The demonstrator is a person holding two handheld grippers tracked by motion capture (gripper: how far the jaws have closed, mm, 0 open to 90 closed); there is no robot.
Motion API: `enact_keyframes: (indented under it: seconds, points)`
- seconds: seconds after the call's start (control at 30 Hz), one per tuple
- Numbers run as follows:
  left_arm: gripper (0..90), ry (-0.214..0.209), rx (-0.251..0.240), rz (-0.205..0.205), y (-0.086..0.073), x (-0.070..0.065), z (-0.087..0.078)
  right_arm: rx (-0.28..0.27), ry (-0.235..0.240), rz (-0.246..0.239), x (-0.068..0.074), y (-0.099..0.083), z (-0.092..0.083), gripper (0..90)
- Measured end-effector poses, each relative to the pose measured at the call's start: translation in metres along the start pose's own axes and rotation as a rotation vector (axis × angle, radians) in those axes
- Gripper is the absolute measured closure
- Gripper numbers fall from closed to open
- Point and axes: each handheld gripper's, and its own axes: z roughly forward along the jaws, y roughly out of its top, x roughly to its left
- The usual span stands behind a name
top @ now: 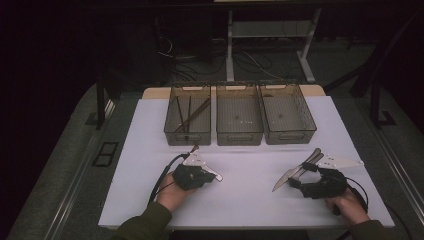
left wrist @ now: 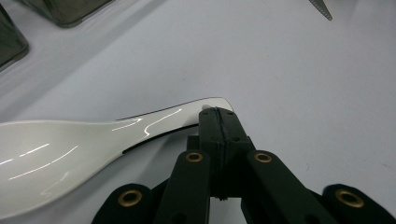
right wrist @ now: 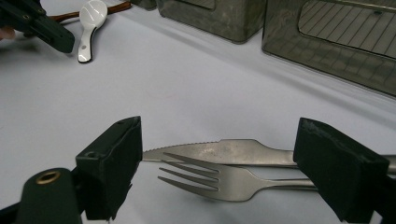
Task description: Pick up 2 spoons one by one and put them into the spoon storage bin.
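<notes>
A white ceramic spoon (left wrist: pixel 60 154) lies on the white table, its handle end at the tips of my left gripper (left wrist: pixel 217 114). The jaws are pressed together with nothing between them; whether the tips touch the handle I cannot tell. From the right gripper view the spoon (right wrist: pixel 89 18) lies just beside the left gripper (right wrist: pixel 44 29). My right gripper (right wrist: pixel 224 172) stands open, one jaw on each side of a steel knife (right wrist: pixel 219 151) and fork (right wrist: pixel 201 179) that lie side by side. From above, the left gripper (top: pixel 192 176) is at front left and the right gripper (top: pixel 302 176) at front right over the knife (top: pixel 284 179).
Three smoky plastic trays stand in a row at the back: the left tray (top: pixel 187 136) holds dark chopsticks (top: pixel 189 114), and the middle tray (top: pixel 239 136) and right tray (top: pixel 290 135) look bare. White table surface lies between the hands. Dark floor surrounds the table.
</notes>
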Motion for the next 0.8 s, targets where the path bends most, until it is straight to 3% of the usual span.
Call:
enact_keyframes:
  seconds: [0.53,0.77,0.8]
  points:
    - [88.9,-0.005,0.004,0.028,0.008,0.001,0.014,0.001,-0.001,-0.004,0.0,0.001,0.002,15.3]
    - [89.0,0.006,0.005,0.017,0.016,0.005,0.021,0.003,0.001,-0.003,0.0,0.001,0.002,15.3]
    - [89.0,0.007,0.003,0.002,0.017,0.005,0.022,0.002,0.002,-0.004,0.0,0.001,0.002,15.3]
